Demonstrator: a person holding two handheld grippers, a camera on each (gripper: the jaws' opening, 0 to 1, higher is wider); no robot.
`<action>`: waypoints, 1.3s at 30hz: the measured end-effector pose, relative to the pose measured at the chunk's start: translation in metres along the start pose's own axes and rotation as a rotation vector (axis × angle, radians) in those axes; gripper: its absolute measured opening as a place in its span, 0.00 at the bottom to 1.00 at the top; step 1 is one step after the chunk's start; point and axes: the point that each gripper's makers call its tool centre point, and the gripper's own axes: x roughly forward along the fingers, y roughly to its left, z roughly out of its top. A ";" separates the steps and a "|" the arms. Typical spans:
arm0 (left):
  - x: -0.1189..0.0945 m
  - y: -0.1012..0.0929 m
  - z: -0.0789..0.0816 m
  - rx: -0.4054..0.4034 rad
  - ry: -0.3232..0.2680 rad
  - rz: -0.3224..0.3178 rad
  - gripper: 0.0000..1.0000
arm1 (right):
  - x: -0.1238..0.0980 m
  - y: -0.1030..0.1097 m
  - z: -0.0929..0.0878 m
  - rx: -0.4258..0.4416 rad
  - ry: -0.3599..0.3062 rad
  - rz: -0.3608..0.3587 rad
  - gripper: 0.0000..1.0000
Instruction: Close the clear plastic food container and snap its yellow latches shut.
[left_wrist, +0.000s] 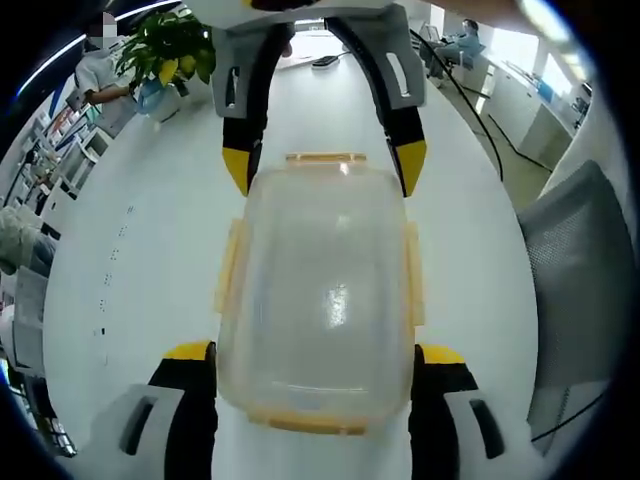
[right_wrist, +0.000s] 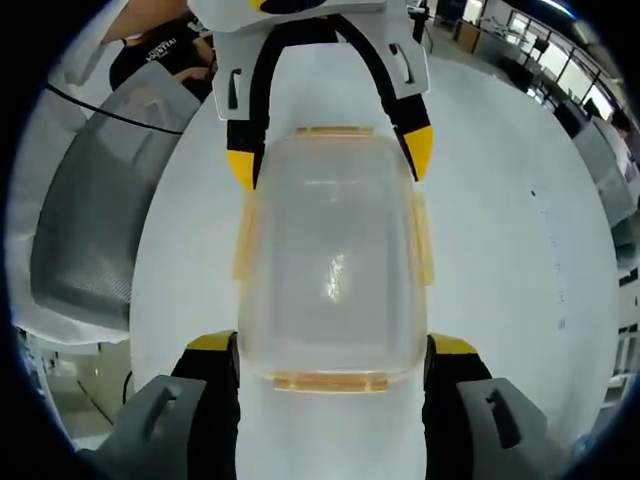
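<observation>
Both tongs, left (left_wrist: 316, 360) and right (right_wrist: 331, 345), have grey slotted bodies, black arms and yellow tips

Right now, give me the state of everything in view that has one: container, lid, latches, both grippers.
clear plastic food container: upright on the white table, between both grippers.
lid: seated on top.
yellow latches: appear flared outward, not snapped; hard to be sure.
left gripper: open, jaws straddling one end of the container.
right gripper: open, jaws straddling the opposite end.
</observation>
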 end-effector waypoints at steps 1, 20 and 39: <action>0.000 0.000 0.000 0.000 0.001 0.001 0.77 | 0.000 0.000 0.000 0.000 -0.001 -0.002 0.72; -0.010 0.004 0.003 -0.042 -0.050 0.057 0.99 | -0.008 0.003 0.001 0.039 -0.015 -0.044 0.90; -0.037 -0.002 0.003 -0.135 -0.155 0.121 0.99 | -0.031 0.008 0.018 0.102 -0.118 -0.151 0.97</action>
